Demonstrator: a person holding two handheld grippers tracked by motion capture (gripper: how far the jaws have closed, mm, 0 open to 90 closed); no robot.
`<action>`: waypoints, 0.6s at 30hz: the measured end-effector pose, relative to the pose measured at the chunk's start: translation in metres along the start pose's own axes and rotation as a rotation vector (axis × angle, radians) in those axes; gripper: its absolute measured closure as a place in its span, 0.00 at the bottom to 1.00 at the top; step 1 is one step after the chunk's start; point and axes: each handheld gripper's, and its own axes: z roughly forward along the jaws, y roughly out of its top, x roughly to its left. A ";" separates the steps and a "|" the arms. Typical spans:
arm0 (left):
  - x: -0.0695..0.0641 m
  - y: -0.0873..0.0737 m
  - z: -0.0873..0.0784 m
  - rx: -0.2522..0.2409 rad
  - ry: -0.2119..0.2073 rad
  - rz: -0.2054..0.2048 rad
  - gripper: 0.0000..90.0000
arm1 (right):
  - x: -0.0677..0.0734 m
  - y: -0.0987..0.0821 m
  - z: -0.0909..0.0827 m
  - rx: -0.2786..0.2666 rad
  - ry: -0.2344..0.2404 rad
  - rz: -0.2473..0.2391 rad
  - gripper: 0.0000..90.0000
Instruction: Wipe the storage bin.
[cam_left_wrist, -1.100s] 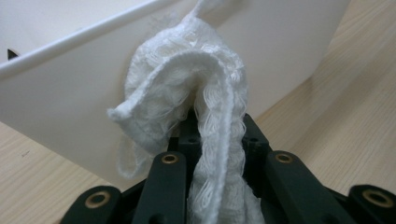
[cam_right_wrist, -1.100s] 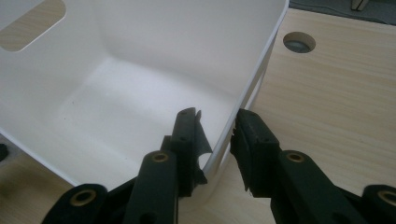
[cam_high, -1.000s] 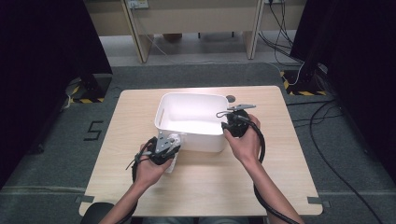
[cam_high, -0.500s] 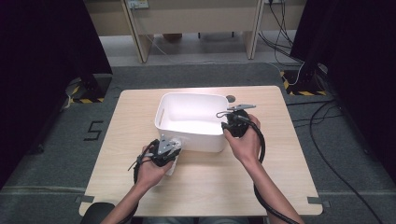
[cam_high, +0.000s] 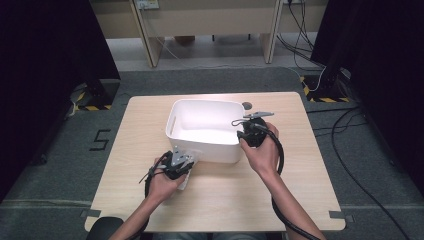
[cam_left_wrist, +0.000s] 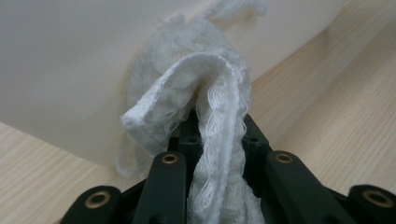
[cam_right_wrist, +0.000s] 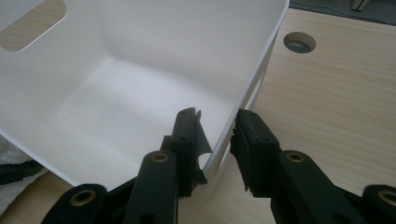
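A white plastic bin (cam_high: 172, 122) stands in the middle of the wooden table. My left gripper (cam_high: 181, 162) is low against the bin's near outer wall (cam_left_wrist: 70, 70) and is shut on a white knitted cloth (cam_left_wrist: 205, 93). The cloth bulges up from between the jaws and touches the wall, and a bit of it shows under the hand (cam_high: 186, 181). My right gripper (cam_high: 248, 131) is at the bin's right near corner. One jaw is inside the bin (cam_right_wrist: 140, 70) and the other outside, clamped on the wall; the right gripper (cam_right_wrist: 217, 128) keeps the rim between its pads.
A round cable hole (cam_high: 247, 105) sits in the table (cam_high: 300, 165) just behind the bin, also visible as the hole (cam_right_wrist: 299, 43). The bin has a handle cutout (cam_right_wrist: 32, 18) in its far wall. Cables trail from both grippers toward the near edge.
The left gripper with the cloth has edged slightly toward the near side of the table. The right gripper and the bin have not moved.
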 end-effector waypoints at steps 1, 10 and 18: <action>0.000 0.000 0.001 0.004 -0.002 -0.003 0.84 | 0.000 0.000 0.000 0.000 0.000 0.000 0.78; -0.002 -0.001 0.003 0.017 -0.003 0.001 0.84 | 0.000 0.000 0.000 0.000 -0.003 0.000 0.78; -0.005 0.001 0.006 0.017 -0.009 0.007 0.84 | 0.000 0.000 0.000 0.001 -0.001 0.001 0.78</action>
